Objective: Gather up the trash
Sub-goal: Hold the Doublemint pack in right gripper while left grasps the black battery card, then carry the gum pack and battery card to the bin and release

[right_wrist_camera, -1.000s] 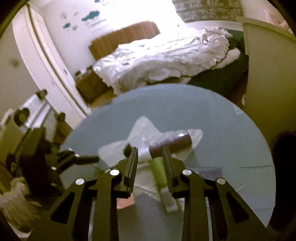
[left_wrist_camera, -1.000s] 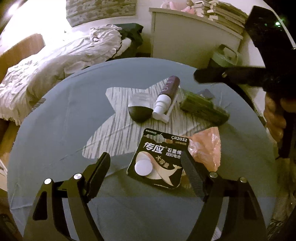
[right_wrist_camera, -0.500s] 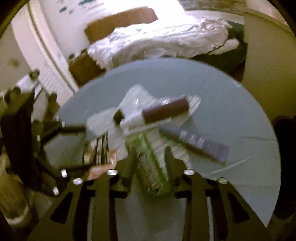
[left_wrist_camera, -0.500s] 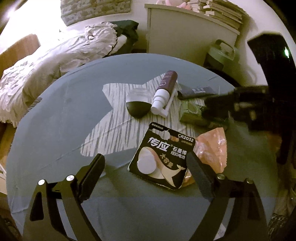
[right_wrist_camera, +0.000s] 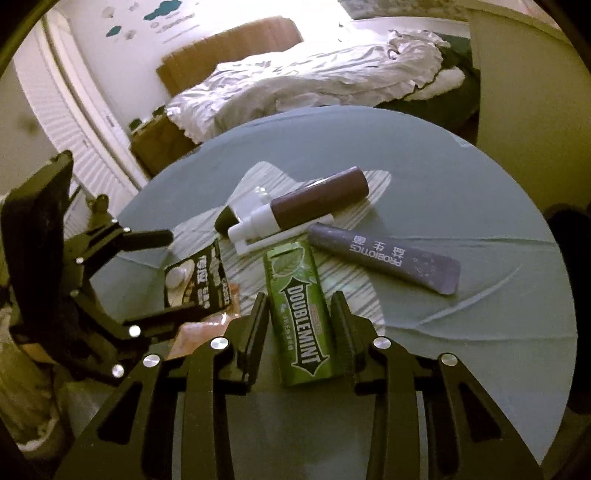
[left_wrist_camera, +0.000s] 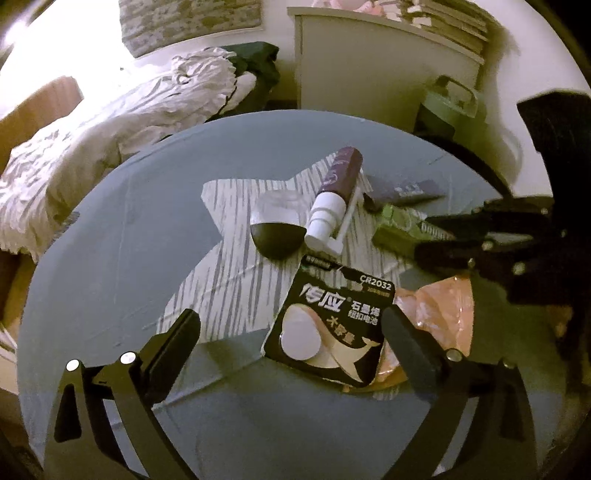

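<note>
Here our right gripper point(right_wrist_camera: 299, 325) was closing astride the Doublemint gum pack point(right_wrist_camera: 301, 314) flat on the bench point(right_wrist_camera: 480, 295), pads not yet pressing; our left gripper point(left_wrist_camera: 291, 339) was opening wide over the battery card point(left_wrist_camera: 332, 317), holding nothing.

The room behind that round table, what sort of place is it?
Most likely a bedroom in a home. An unmade bed with rumpled white bedding stands just past the round table, with a wooden headboard against the wall and cloud stickers above it.

Two close downward views, shared table point(left_wrist_camera: 110, 258)
</note>
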